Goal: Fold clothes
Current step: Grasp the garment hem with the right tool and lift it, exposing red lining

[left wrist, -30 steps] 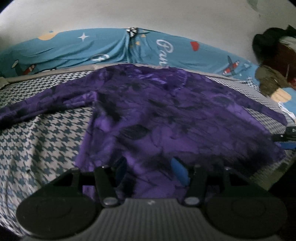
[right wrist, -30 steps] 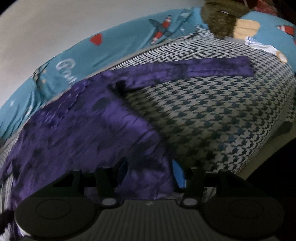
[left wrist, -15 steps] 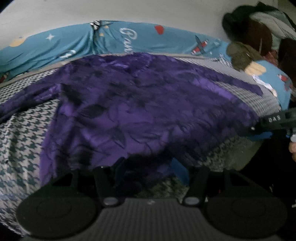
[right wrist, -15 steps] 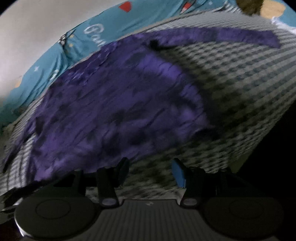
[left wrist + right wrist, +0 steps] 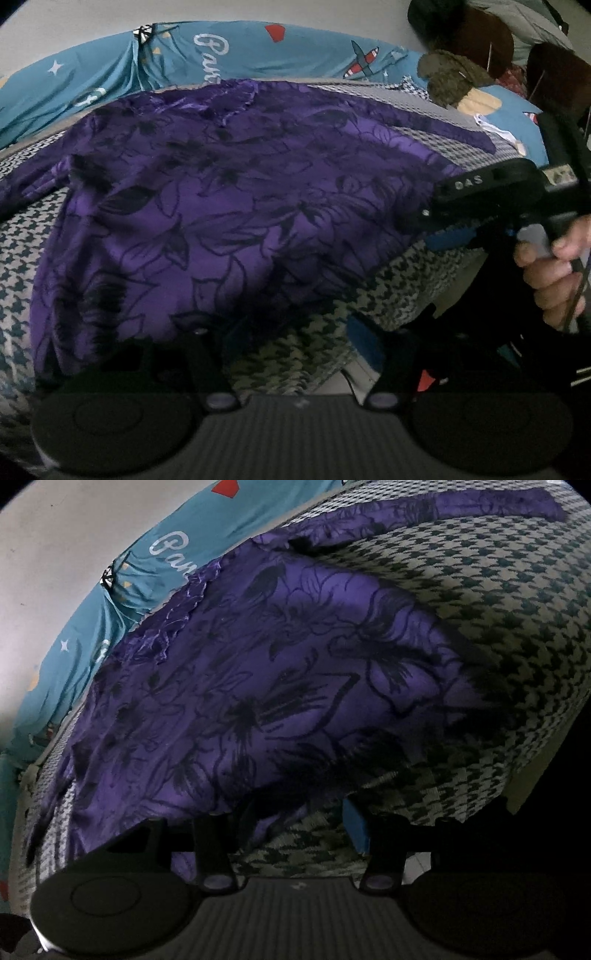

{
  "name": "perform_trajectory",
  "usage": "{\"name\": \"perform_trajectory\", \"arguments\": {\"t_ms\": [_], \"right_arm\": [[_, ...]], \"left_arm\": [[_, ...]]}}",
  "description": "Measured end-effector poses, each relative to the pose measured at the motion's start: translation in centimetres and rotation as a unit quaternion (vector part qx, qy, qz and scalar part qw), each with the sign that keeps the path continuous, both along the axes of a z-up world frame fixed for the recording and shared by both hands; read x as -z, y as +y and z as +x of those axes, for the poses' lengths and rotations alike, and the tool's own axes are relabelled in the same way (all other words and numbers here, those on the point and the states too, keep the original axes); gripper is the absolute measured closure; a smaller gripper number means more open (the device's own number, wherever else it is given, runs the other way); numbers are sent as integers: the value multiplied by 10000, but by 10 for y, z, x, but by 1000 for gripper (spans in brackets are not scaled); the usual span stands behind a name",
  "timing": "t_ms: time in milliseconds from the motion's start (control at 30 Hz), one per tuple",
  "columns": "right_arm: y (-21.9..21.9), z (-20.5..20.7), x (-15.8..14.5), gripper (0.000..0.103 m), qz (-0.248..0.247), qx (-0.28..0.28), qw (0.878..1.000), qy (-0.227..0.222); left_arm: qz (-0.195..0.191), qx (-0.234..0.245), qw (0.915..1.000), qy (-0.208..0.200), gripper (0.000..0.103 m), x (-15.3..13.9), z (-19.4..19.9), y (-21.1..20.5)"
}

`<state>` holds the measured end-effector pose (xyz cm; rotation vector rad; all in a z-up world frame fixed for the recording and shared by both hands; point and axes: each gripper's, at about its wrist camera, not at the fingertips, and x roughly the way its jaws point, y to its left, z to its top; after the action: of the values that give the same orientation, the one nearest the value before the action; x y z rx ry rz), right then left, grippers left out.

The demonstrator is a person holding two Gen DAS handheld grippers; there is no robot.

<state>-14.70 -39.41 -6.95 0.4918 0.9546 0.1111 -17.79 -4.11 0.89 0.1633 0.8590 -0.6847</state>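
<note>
A purple long-sleeved shirt with a dark flower print lies spread flat on a houndstooth blanket, sleeves out to both sides. It also fills the right wrist view. My left gripper is open at the shirt's near hem, over bare blanket. My right gripper is open at the hem's right corner. In the left wrist view the right gripper shows at the shirt's right edge, held by a hand.
A teal sheet with plane prints runs along the wall behind the blanket. A pile of dark clothes sits at the back right. The bed's near edge drops off to dark floor.
Both grippers have pulled back from the shirt's hem toward the bed edge and swung to the right. The cloth that lay between their fingers is now in front of them.
</note>
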Motion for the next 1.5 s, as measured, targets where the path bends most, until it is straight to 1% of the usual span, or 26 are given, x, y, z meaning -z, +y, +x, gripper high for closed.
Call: {"name": "perform_trajectory", "arguments": {"t_ms": [67, 133, 167, 233, 300, 333, 400, 433, 500, 600, 667, 767, 800, 933, 1033, 1133, 1233, 1333, 1433, 1500], "right_arm": [[-1, -1, -1, 56, 15, 41, 10000, -22], [-1, -3, -2, 65, -12, 53, 10000, -52], [-1, -4, -3, 67, -44, 45, 10000, -77], [0, -7, -6, 80, -60, -13, 9999, -158], [1, -8, -8, 88, -35, -78, 9997, -218], [1, -8, -8, 89, 25, -84, 9997, -223], [-2, -7, -6, 89, 185, -55, 9996, -201], [-2, -7, -6, 87, 234, -31, 9995, -186], [-3, -6, -5, 86, 314, 9, 9994, -162], [-2, -6, -6, 79, 362, 3, 9992, -195], [2, -5, -6, 79, 278, -22, 9993, -236], [7, -5, -7, 87, 46, -78, 9993, -355], [8, -6, -8, 97, 15, -95, 9990, -433], [6, -12, -21, 97, 176, -177, 9971, -724], [5, -17, -36, 97, 395, -281, 9933, -1051], [7, -12, -52, 97, 620, -466, 9876, -1368], [12, -3, -65, 97, 759, -579, 9827, -1589], [18, 10, -72, 97, 852, -650, 9798, -1689], [25, 24, -77, 97, 798, -730, 9777, -1801], [28, 35, -76, 97, 826, -744, 9779, -1769]], "left_arm": [[6, 52, 10000, 64, 37, 2, 0, -2], [1, 102, 9999, 114, 37, 4, 0, -4], [-1, 129, 9998, 124, 36, 5, -1, -5], [11, 188, 9997, 147, 33, 6, -2, -7], [43, 208, 9997, 157, 33, 8, -1, -9], [54, 208, 9996, 162, 33, 8, -1, -10], [67, 210, 9996, 171, 33, 9, -1, -11], [70, 212, 9996, 177, 32, 10, -1, -11], [78, 216, 9996, 184, 31, 10, 0, -12], [87, 216, 9996, 178, 31, 11, 0, -12], [85, 219, 9996, 180, 31, 11, 0, -12], [90, 229, 9995, 186, 30, 12, 0, -13], [92, 232, 9995, 188, 29, 12, 0, -13], [76, 246, 9995, 198, 27, 13, 0, -13], [25, 269, 9994, 207, 26, 13, 0, -14], [-94, 266, 9994, 205, 26, 11, 0, -15], [-221, 255, 9994, 60, 25, 6, 0, -16], [-272, 144, 9995, -63, 25, 3, 2, -15], [-376, -74, 9991, -165, 25, -1, 6, -10], [-444, -228, 9986, -192, 25, -4, 10, -5]]}}
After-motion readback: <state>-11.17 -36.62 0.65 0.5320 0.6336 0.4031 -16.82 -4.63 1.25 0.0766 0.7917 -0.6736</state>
